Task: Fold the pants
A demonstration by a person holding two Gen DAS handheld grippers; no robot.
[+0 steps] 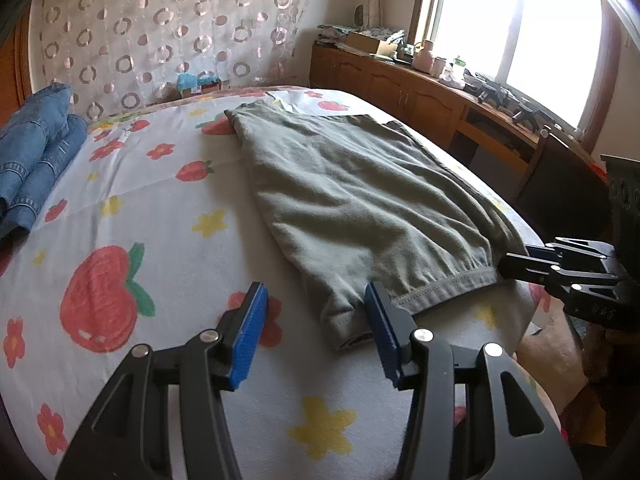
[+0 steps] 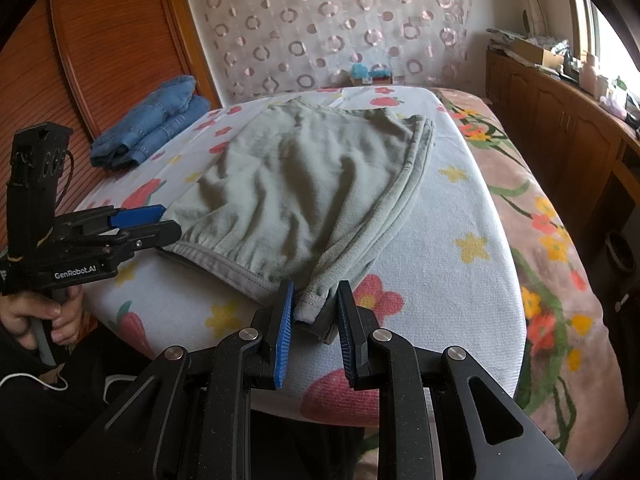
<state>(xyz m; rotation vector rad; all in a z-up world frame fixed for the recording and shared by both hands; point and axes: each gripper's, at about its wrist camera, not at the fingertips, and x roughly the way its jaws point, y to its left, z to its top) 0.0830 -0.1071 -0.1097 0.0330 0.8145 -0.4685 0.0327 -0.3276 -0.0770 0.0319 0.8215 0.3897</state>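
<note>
Grey-green pants (image 1: 352,196) lie flat on the flowered sheet (image 1: 132,200), folded lengthwise, cuffs toward me. My left gripper (image 1: 316,312) is open, its right pad at the near left cuff corner. My right gripper (image 2: 314,308) is open with the cuff end (image 2: 310,306) between its pads; it also shows in the left wrist view (image 1: 516,264) at the right cuff corner. The pants show in the right wrist view (image 2: 304,188), and the left gripper (image 2: 160,220) sits at their left hem.
Folded blue jeans (image 1: 36,152) lie at the far left of the bed, seen too in the right wrist view (image 2: 152,120). A wooden cabinet (image 1: 400,88) with clutter runs along the right under the window. A wooden headboard (image 2: 100,48) stands behind the jeans.
</note>
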